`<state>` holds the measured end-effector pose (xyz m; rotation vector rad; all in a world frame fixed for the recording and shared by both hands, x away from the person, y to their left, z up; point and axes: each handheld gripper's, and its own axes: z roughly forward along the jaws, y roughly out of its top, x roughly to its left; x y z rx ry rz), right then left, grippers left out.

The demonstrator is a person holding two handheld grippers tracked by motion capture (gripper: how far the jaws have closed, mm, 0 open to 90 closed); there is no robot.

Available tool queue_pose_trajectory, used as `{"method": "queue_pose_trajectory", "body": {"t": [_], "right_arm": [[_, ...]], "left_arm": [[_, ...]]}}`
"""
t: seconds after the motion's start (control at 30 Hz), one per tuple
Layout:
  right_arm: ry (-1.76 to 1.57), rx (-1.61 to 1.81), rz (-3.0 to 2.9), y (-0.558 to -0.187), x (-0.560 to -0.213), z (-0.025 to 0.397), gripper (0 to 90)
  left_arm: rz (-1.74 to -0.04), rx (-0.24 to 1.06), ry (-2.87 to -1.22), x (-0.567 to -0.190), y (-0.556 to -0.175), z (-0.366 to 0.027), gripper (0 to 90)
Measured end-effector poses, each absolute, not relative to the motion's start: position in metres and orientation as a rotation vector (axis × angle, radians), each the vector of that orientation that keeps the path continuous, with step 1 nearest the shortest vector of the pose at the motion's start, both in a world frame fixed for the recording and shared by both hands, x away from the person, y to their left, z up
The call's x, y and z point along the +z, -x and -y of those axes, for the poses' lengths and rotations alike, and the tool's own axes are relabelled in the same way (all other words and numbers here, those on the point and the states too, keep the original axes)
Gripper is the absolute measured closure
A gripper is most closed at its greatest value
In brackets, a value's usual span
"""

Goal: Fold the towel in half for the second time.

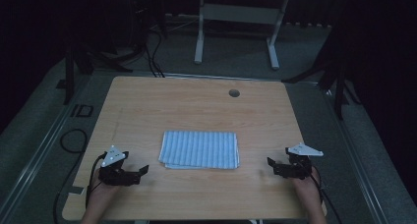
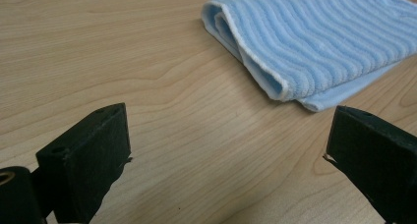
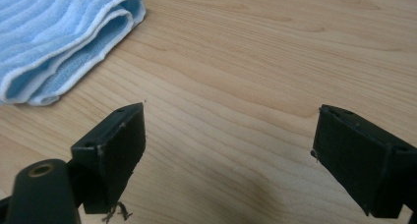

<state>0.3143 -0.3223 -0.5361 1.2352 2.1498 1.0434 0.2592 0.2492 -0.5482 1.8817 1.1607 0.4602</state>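
Observation:
A folded blue-and-white striped towel [image 1: 199, 149] lies flat near the middle of the wooden table [image 1: 196, 106]. My left gripper [image 1: 143, 169] rests low at the front left, a short way left of the towel, jaws wide apart and empty. The left gripper view has the towel's [image 2: 314, 42] folded corner ahead at the upper right, apart from the jaws. My right gripper [image 1: 270, 162] sits at the front right, a little right of the towel, also open with nothing in it. In the right gripper view the towel [image 3: 54, 42] lies at the upper left.
A round cable hole [image 1: 234, 93] sits near the table's far edge. Beyond the table stands a white desk frame [image 1: 236, 22] on grey floor. Black cables [image 1: 74, 140] loop on the floor at the left. Bare wood surrounds the towel on all sides.

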Motion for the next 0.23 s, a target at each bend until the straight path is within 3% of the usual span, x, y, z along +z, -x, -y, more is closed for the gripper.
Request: {"method": "queue_pose_trajectory", "body": {"t": [0.23], "right_arm": [[-1.214, 1.047, -2.149, -0.3139, -0.5361, 0.3213, 12.4]], "left_arm": [[-1.157, 0.456, -1.878, -0.5482, -0.2587, -0.25, 2.8]]}}
